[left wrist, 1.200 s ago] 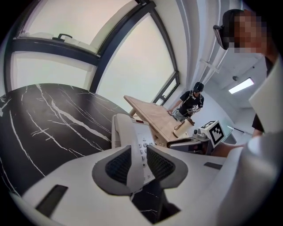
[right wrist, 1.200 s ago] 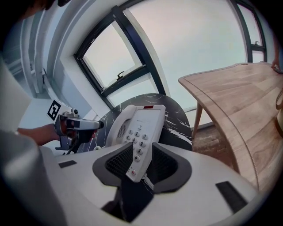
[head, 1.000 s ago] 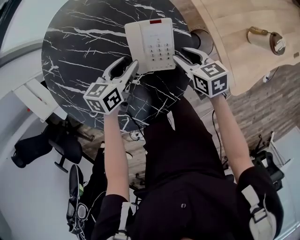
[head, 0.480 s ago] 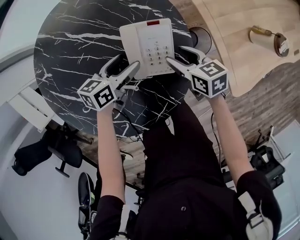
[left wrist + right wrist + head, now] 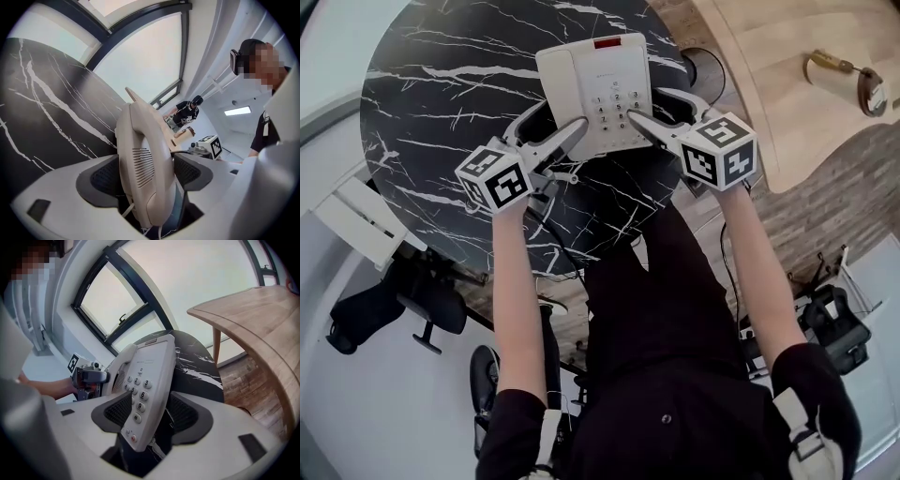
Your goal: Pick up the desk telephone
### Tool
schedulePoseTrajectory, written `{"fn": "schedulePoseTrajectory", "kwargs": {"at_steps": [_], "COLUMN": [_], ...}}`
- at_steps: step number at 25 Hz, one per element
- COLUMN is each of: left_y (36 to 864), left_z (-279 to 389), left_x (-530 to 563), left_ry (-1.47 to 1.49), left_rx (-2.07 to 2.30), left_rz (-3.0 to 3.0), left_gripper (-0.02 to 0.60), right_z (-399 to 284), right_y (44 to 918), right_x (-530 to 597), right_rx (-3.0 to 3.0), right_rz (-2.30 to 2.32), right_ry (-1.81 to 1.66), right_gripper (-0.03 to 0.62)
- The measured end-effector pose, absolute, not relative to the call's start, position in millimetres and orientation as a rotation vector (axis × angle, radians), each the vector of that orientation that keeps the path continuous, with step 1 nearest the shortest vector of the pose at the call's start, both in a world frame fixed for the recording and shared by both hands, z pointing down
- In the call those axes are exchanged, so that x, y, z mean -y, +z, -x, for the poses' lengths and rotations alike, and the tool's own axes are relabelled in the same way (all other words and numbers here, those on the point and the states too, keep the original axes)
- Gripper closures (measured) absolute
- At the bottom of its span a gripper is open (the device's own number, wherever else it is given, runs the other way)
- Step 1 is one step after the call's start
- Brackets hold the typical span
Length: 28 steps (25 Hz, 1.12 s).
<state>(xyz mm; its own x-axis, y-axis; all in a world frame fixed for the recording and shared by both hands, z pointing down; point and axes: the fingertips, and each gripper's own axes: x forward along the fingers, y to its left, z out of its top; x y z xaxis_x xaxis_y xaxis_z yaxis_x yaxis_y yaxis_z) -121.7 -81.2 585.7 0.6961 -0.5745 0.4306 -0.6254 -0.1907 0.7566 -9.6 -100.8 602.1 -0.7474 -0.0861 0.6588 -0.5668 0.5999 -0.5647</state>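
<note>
**A:** What is found nearest?

**B:** Two bare forearms are stretched forward from a dark-clothed torso, and a tool is held in each hand. The left tool (image 5: 564, 114) is set against the desk telephone (image 5: 602, 89) from 7 o'clock, the right tool (image 5: 644, 104) from 4 o'clock.

**A:** How are the left tool's jaws set?

**B:** They are opening. In that tool's own view the cream handset (image 5: 143, 168) is framed between the two dark pads. It is flanked by them, not clamped.

**A:** And the right tool's jaws?

**B:** They are spread wide. The keypad side of the telephone is taken in between them, with the number keys (image 5: 136, 394) turned toward the pad at 9 o'clock. A dark gap is left before the pad at 3 o'clock, so nothing is gripped.

**A:** Where is the telephone itself?

**B:** It is rested on the round black bench (image 5: 441, 94), which is veined in white, at about 3 o'clock of the top. The handset is carried on its left side and the keys on its right. A red strip (image 5: 608, 43) is shown at its far end.

**A:** What is seen farther off?

**B:** A pale wooden bench (image 5: 787, 56) is seen at 2 o'clock of the head view, and a black chair (image 5: 403, 305) at 8 o'clock on the light floor. In the left tool's view a person in dark clothes (image 5: 187, 110) is made out far beyond the handset.
</note>
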Motion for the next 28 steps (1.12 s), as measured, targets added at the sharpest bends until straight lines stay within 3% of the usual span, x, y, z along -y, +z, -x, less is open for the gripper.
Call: {"fn": "schedulePoseTrajectory", "kwargs": {"at_steps": [28], "left_y": [591.0], "left_z": [118.0], "left_x": [81.8], "left_ry": [0.041], "left_rx": [0.837], "left_rz": [-1.805], "left_gripper": [0.207], "right_z": [12.6], "right_y": [613.7], "right_x": [101.2], "right_rx": [2.245], "right_rz": [-0.449], "right_ry": [1.241], "right_gripper": [0.352]}}
